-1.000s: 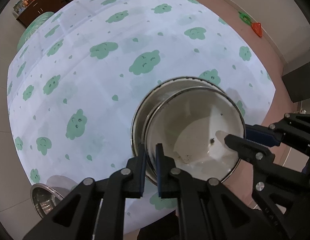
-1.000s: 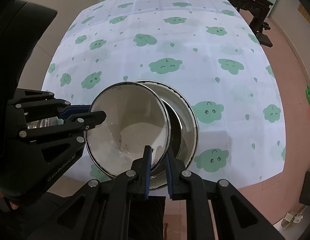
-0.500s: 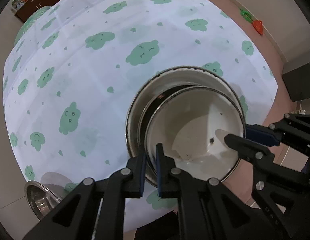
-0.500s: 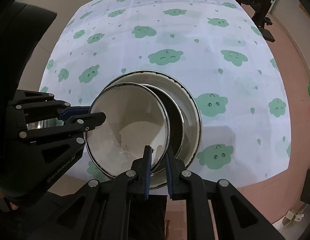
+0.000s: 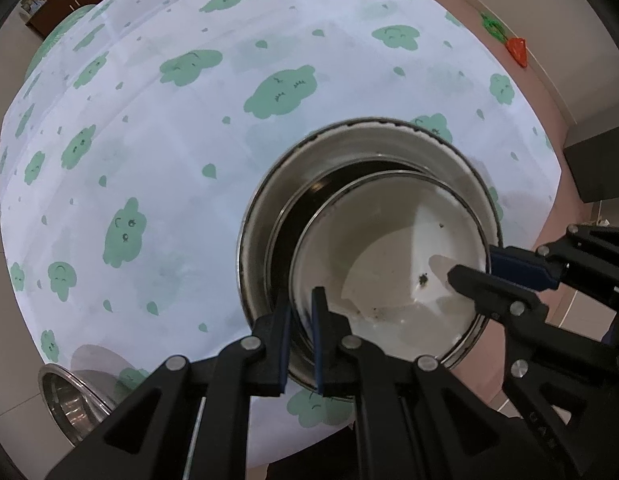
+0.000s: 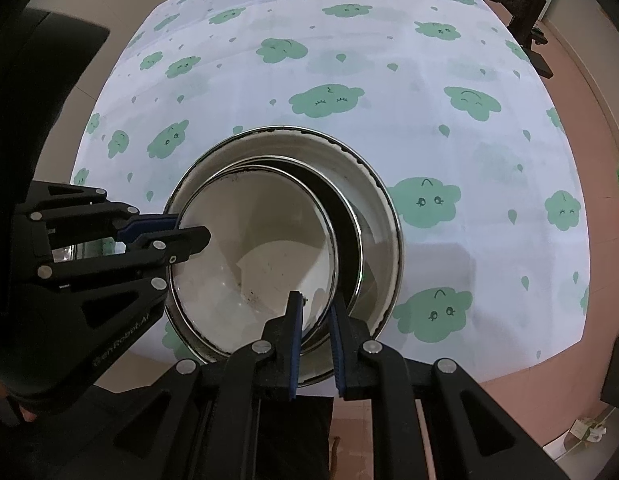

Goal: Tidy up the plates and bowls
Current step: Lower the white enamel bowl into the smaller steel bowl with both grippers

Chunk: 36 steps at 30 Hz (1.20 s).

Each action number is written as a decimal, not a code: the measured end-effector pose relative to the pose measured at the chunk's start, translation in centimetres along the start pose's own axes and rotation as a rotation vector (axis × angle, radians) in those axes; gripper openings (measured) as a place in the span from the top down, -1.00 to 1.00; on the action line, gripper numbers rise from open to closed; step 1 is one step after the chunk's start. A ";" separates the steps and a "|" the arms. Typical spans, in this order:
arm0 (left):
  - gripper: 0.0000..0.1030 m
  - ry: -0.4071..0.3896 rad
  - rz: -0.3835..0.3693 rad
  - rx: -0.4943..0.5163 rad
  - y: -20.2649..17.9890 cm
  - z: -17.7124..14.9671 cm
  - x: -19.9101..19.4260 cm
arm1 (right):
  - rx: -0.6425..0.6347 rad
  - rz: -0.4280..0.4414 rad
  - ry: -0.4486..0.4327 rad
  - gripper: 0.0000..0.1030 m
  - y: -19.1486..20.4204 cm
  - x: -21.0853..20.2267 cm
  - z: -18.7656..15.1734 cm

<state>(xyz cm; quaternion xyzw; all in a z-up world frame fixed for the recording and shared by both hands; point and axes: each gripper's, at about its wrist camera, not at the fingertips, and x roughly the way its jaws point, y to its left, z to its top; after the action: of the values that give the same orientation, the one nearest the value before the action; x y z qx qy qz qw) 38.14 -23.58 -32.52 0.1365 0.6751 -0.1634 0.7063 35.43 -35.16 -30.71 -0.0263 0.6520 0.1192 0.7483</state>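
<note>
A small white enamel bowl [image 5: 389, 256] [image 6: 261, 248] hangs tilted just over a larger white bowl [image 5: 309, 152] [image 6: 369, 176] that sits on the cloud-print tablecloth [image 5: 169, 160]. A second rim with a dark gap shows inside the larger bowl. My left gripper [image 5: 301, 308] is shut on the small bowl's near rim, one finger inside and one outside. In the right wrist view my right gripper [image 6: 315, 308] is shut on the same bowl's rim. Each gripper also appears in the other's view, the right gripper [image 5: 469, 276] and the left gripper [image 6: 189, 236], at opposite sides of the bowl.
A shiny steel bowl [image 5: 69, 400] stands at the table's near left corner, partly hidden behind the left gripper in the right wrist view. The table's near edge lies just under both grippers. A red toy carrot [image 5: 517, 50] lies on the floor by the wall; dark furniture [image 6: 529, 20] stands beyond the table.
The larger bowl now looks bigger and shows more of its rim around the held bowl. Both grips on the small bowl are unchanged.
</note>
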 end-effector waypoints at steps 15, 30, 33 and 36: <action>0.87 0.003 0.007 0.000 -0.1 0.0 0.2 | 0.003 0.002 -0.008 0.70 -0.1 0.2 0.0; 0.75 -0.017 0.004 0.003 -0.2 -0.3 -0.4 | 0.022 -0.009 -0.041 0.69 -0.2 -0.3 0.1; 0.75 -0.020 0.004 0.002 -0.2 -0.4 -0.5 | 0.023 -0.006 -0.043 0.69 -0.2 -0.3 0.1; 0.73 -0.024 0.006 0.001 -0.3 -0.5 -0.6 | 0.022 -0.008 -0.045 0.69 -0.1 -0.4 0.0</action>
<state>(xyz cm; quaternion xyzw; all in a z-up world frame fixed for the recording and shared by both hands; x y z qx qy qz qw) 37.54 -23.66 -31.91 0.1368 0.6661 -0.1634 0.7147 35.37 -35.32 -30.33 -0.0177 0.6362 0.1096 0.7635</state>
